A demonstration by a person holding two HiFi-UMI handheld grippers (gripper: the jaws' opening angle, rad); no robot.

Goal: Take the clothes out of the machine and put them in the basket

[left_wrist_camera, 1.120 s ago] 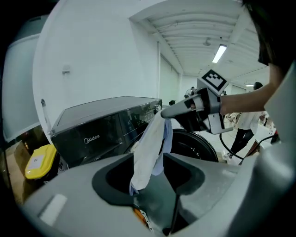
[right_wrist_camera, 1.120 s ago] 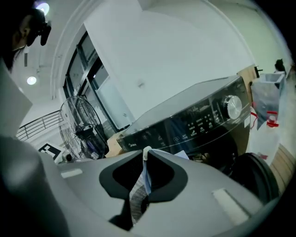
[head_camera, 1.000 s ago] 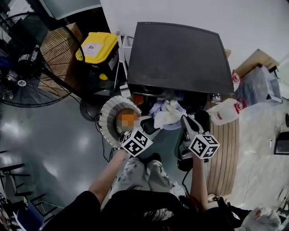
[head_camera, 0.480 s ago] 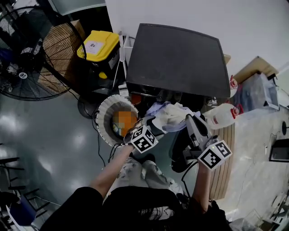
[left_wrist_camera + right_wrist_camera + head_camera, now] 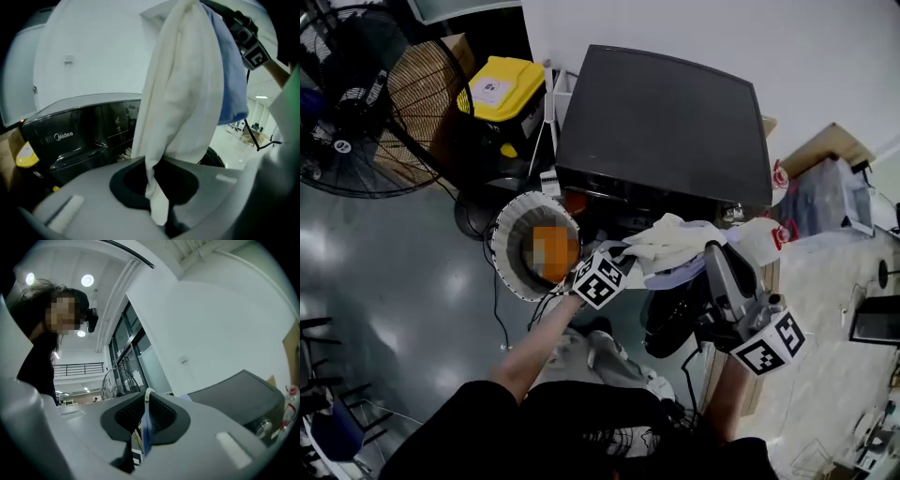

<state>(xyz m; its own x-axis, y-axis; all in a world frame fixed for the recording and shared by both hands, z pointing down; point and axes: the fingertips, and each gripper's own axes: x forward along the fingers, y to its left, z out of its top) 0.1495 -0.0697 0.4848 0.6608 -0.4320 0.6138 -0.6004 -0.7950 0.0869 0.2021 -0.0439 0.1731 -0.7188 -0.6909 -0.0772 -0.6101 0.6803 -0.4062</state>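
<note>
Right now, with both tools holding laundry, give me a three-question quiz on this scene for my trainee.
1. True or false: the left tool is shut on the white cloth.
2. Where does the basket stand? A) on the floor by the washing machine's front left corner; B) on top of the machine; C) behind the fan.
3. Fill in: the right tool is shut on a thin edge of the ___ cloth.

Key: 1 true; 2 A; 3 blue.
</note>
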